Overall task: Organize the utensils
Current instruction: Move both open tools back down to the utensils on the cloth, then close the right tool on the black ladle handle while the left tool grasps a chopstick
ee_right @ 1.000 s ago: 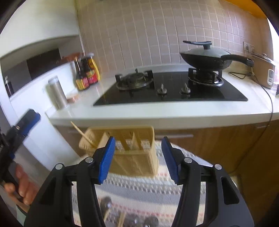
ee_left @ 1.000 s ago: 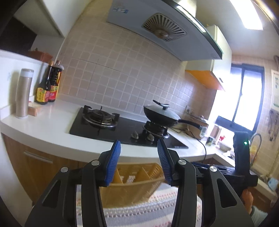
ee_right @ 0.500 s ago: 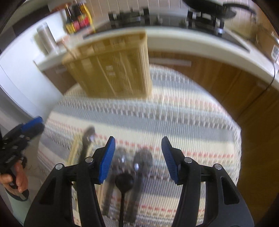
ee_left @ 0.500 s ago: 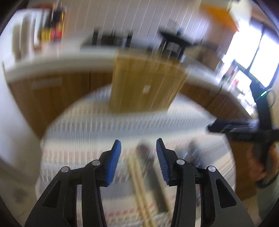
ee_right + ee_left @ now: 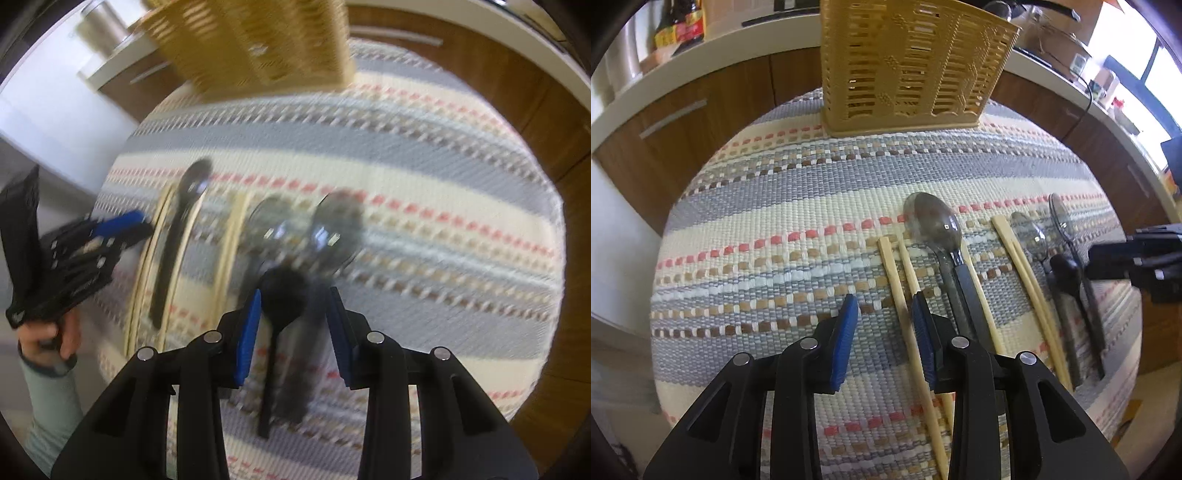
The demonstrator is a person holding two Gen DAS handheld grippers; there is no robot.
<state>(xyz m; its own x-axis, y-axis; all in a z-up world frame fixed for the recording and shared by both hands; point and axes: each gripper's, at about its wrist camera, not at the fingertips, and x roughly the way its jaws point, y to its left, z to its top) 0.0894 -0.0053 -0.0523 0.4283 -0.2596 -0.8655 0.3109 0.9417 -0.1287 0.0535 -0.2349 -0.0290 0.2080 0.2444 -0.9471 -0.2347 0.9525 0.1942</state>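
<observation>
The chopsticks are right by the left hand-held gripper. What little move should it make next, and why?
Probably lower the left hand-held gripper a little onto the leftmost chopstick. It is open and holds nothing, and that chopstick lies on the striped mat, running between its fingers. The yellow utensil basket stands waiting at the mat's far edge.

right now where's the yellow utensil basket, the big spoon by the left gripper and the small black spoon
yellow utensil basket (image 5: pixel 905 70), left wrist view, on its slatted front wall
big spoon (image 5: pixel 932 221), left wrist view, on its bowl
small black spoon (image 5: pixel 282 297), right wrist view, on its round bowl
</observation>
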